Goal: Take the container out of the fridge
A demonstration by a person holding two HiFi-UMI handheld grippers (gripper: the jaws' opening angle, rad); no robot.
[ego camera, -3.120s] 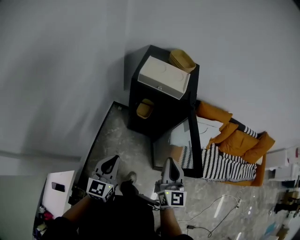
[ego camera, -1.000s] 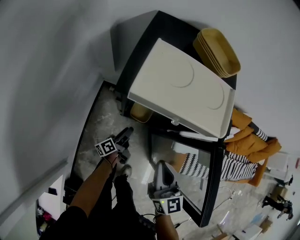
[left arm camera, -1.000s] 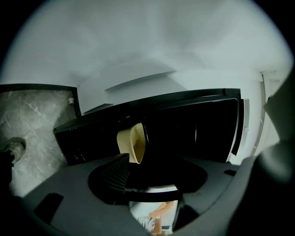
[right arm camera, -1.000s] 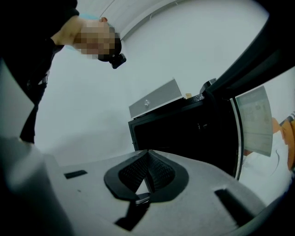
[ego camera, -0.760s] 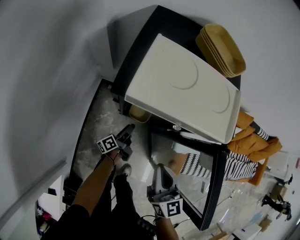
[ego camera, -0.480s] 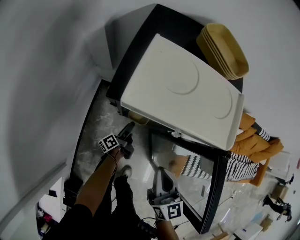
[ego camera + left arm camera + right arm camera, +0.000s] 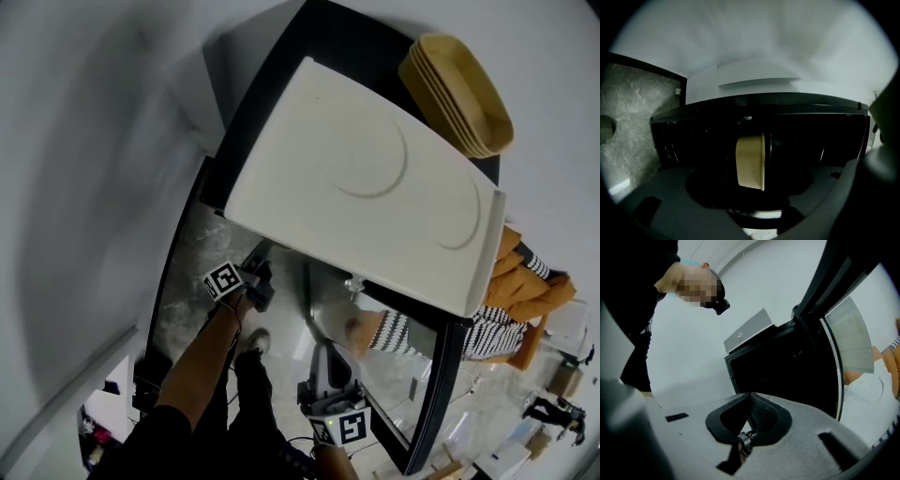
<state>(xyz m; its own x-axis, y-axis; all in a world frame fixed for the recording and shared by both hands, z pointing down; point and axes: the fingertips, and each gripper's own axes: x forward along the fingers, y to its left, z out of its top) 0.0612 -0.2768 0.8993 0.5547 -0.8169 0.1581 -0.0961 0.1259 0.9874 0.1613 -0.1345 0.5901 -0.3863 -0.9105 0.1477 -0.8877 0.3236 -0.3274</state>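
Straight ahead of the left tongs (image 7: 255, 281), whose jaws are opening with nothing between them yet, the tan container (image 7: 750, 160) sits inside the dark fridge (image 7: 820, 136), its narrower span facing the jaws, while the right tongs (image 7: 751, 404) hang farther back, pressed together and empty.

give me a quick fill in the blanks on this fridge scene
1. The tan plastic container stands inside the black ___.
2. The fridge has a glass door that stands ___.
3. The flat white rectangular box and the stack of yellow oval baskets both rest on ___ of the fridge.
4. The right gripper has its jaws ___, with nothing between them.

Missing words: fridge; open; top; shut.
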